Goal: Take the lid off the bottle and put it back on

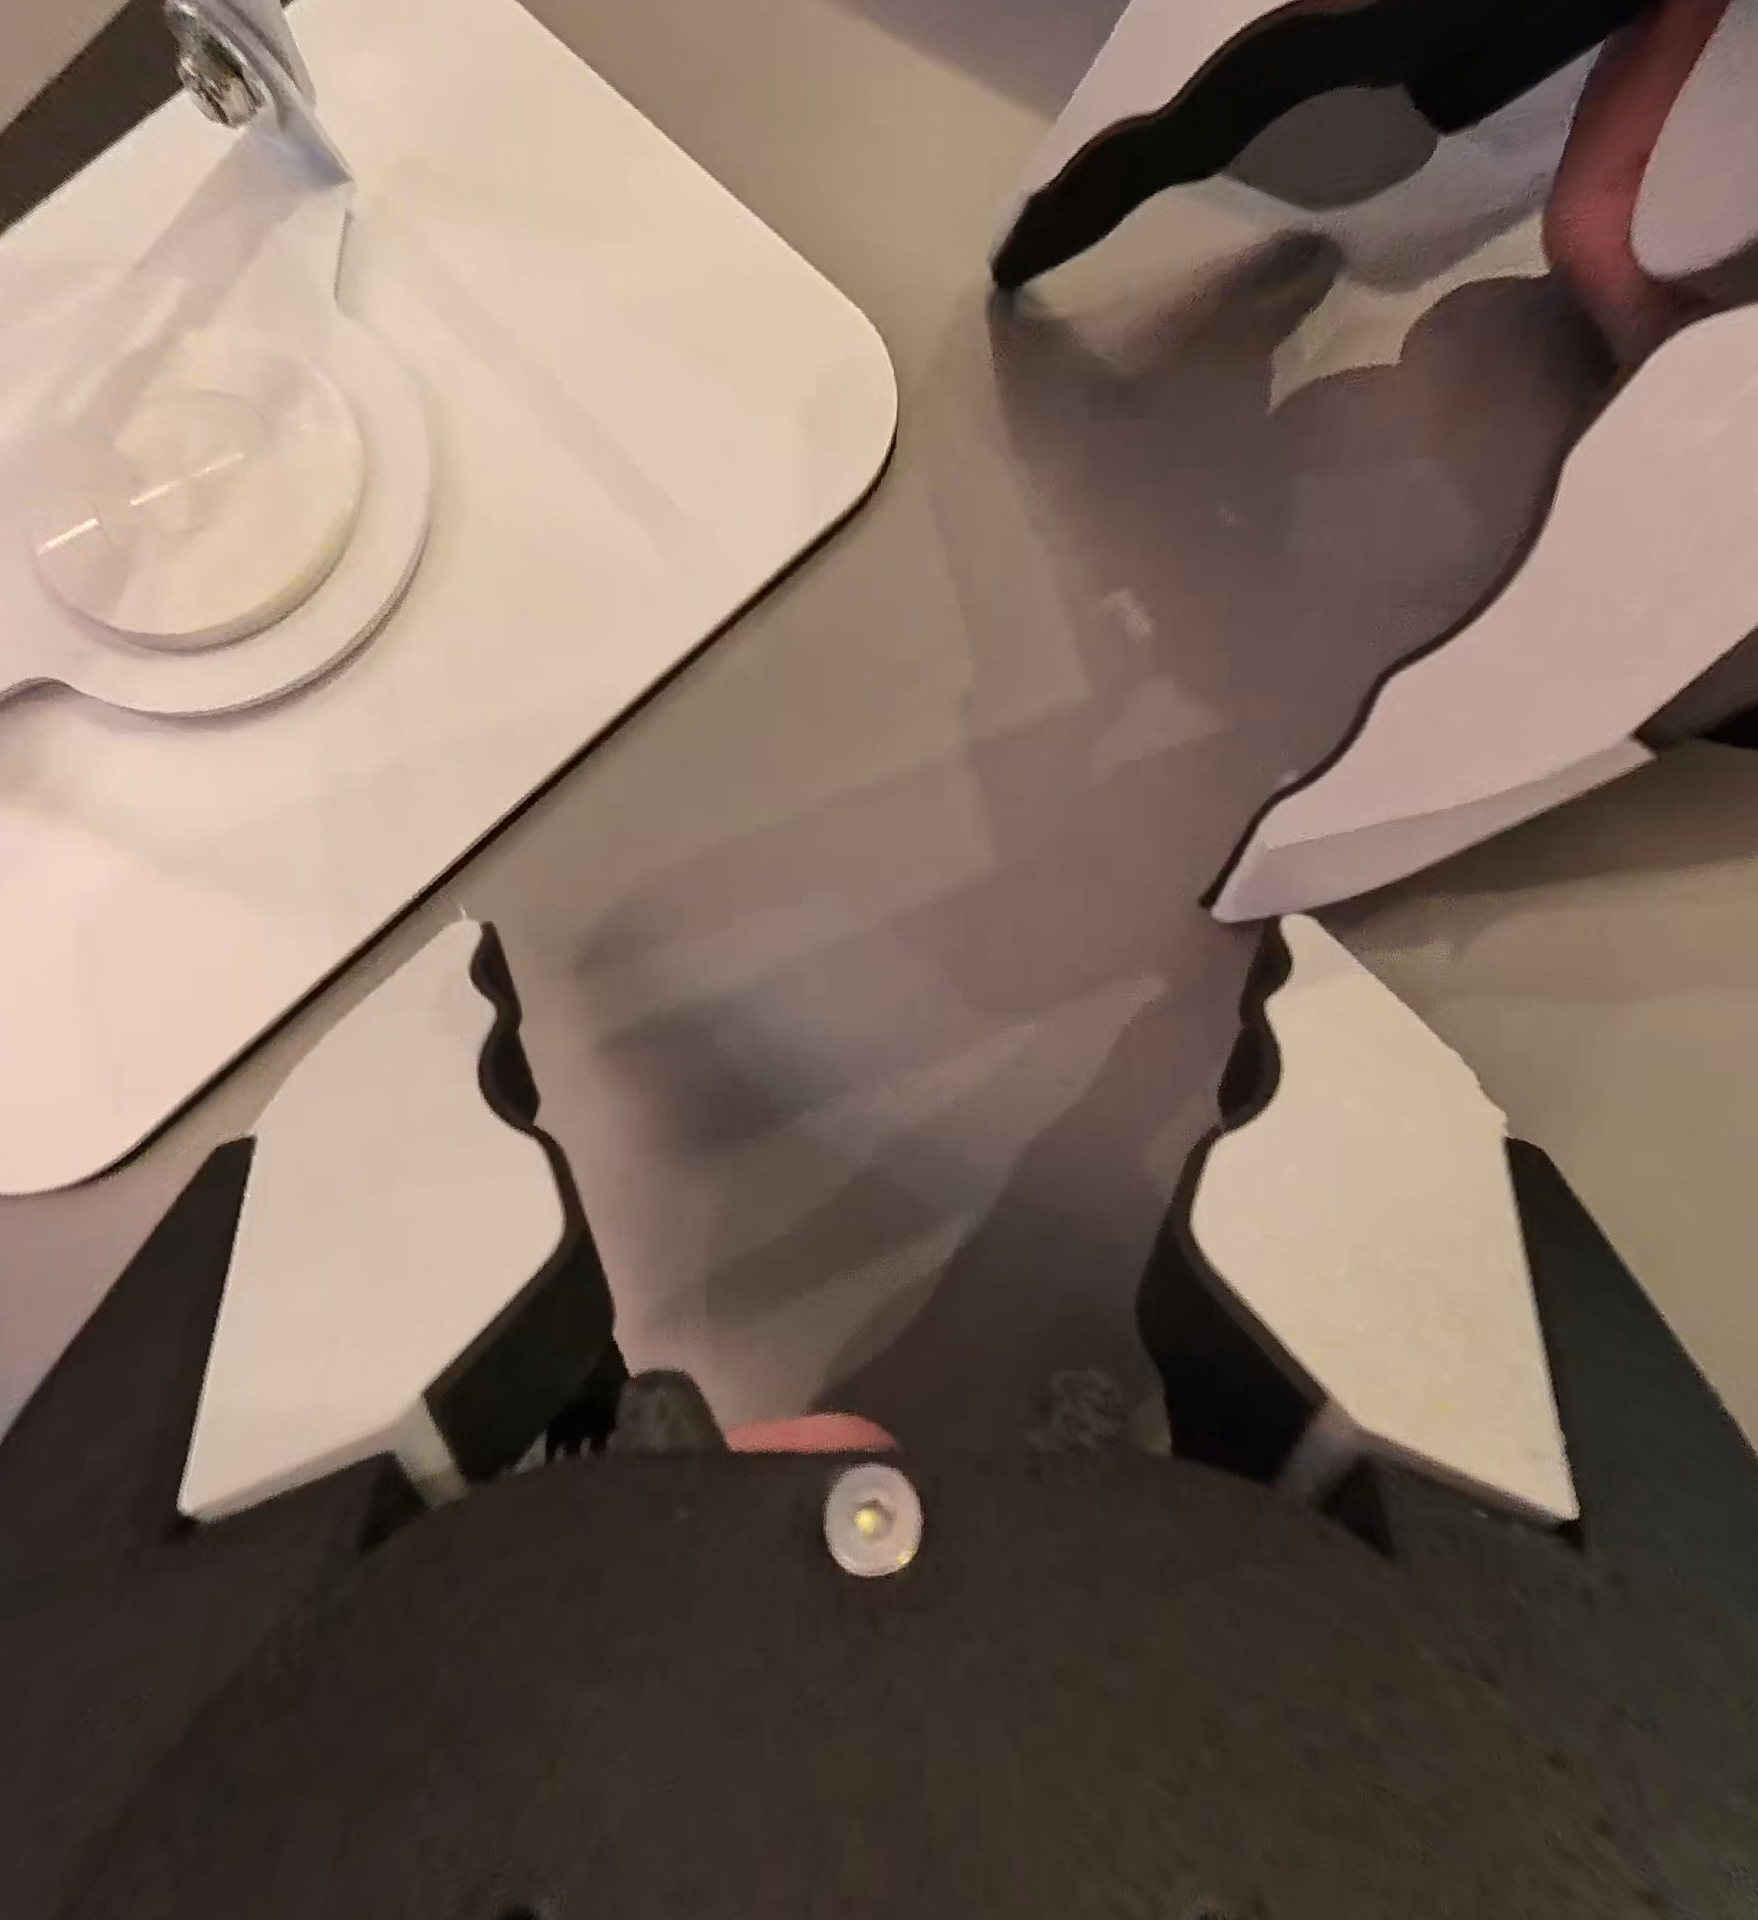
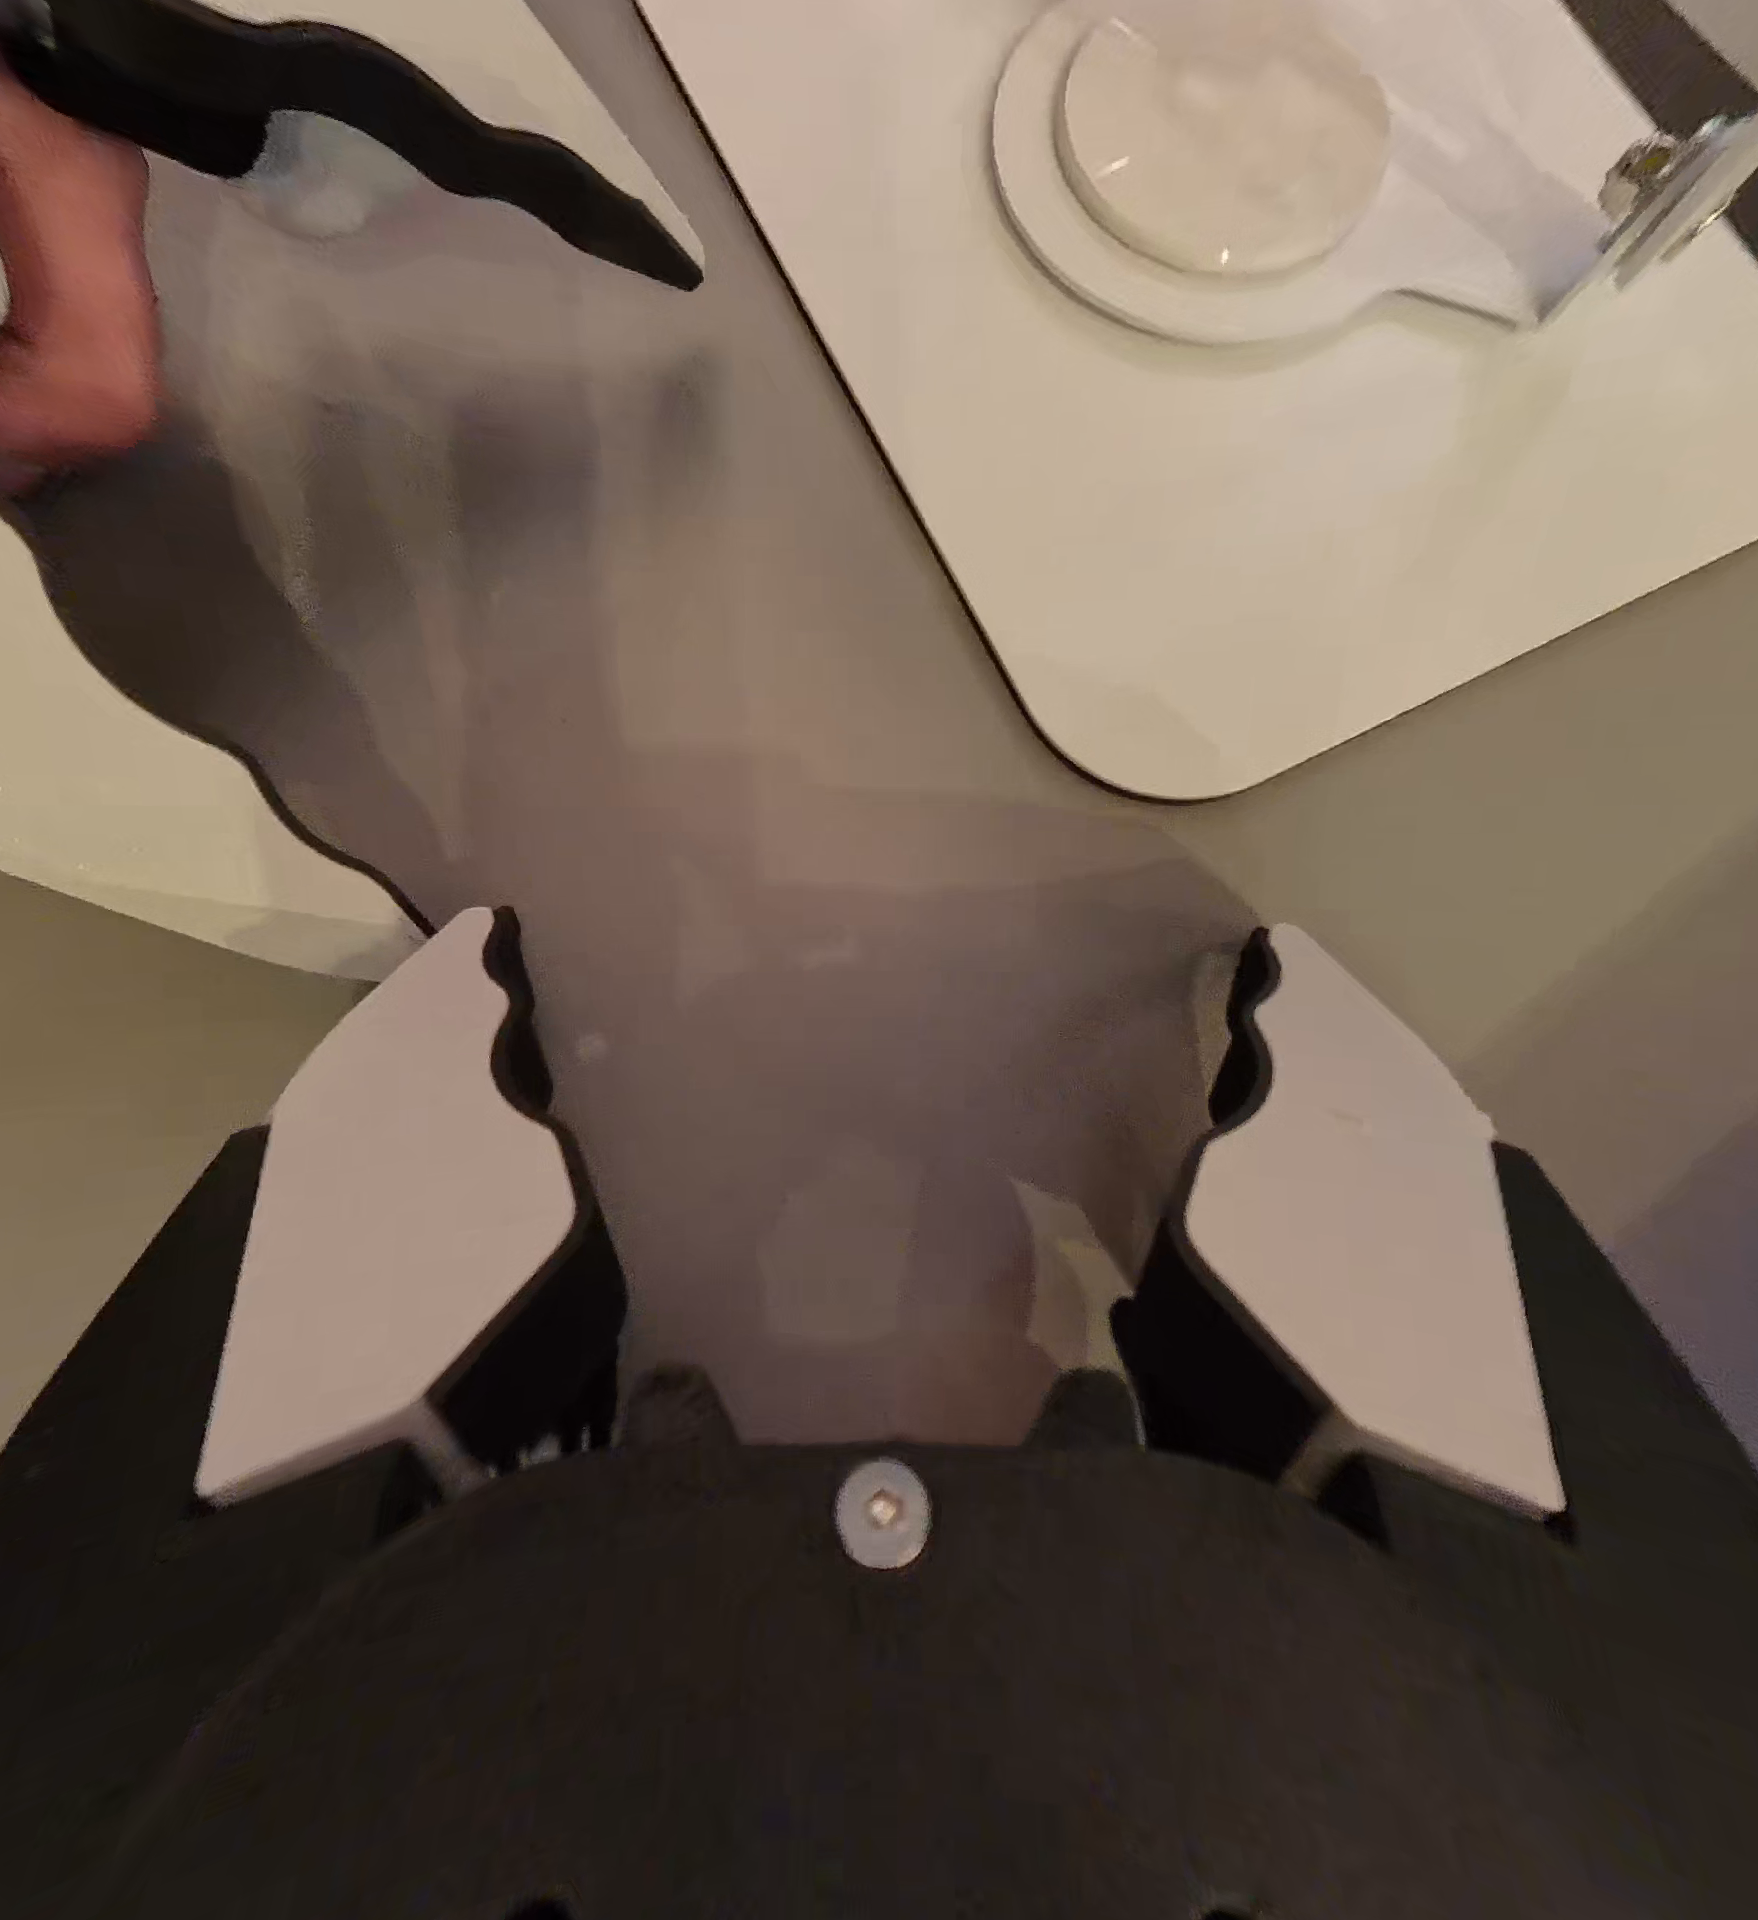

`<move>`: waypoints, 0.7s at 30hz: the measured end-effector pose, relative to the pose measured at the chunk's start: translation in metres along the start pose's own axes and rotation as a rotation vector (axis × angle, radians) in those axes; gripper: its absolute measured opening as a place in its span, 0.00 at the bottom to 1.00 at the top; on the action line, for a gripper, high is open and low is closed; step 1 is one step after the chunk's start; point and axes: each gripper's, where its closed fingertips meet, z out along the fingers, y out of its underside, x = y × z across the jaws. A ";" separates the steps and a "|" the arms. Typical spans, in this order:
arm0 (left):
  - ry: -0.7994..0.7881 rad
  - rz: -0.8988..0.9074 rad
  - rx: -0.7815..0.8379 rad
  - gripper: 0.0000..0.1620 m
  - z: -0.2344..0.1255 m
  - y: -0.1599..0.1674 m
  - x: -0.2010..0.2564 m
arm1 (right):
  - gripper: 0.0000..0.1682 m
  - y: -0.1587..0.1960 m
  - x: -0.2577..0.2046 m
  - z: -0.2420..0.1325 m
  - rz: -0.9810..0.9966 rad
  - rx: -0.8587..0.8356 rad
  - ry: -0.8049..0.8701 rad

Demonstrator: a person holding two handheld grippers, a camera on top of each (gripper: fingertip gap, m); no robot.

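Hovering over the grey surface (image 1: pixel 958 582), my left gripper (image 1: pixel 875 935) and right gripper (image 2: pixel 880 935) both gape wide, holding nothing, fingertips nearly meeting over open room. A white board (image 1: pixel 646 343) with rounded corners lies beside, carrying a clear disc (image 1: pixel 194 509). Neither view shows the bottle; the right wrist view alone shows a hand (image 2: pixel 33 312).

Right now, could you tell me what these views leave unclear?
The bottle and lid: unseen in either view; a blurred patch fills the gap ahead of the left tongs and right tongs.
Clear stand: left wrist view, cut off by the top edge.
Hand: right wrist view, cut by the left edge, blurred.
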 end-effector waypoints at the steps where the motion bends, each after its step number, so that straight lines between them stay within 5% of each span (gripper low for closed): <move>1: 0.005 -0.001 -0.001 0.79 0.000 0.000 0.000 | 0.75 0.000 0.000 0.000 -0.001 -0.001 -0.004; 16: 0.143 0.035 -0.006 0.64 -0.007 0.003 0.021 | 0.73 0.004 -0.002 -0.004 -0.037 0.005 -0.036; 21: 0.147 0.024 0.054 0.66 -0.071 -0.012 0.007 | 0.72 0.004 -0.002 -0.005 -0.042 0.006 -0.042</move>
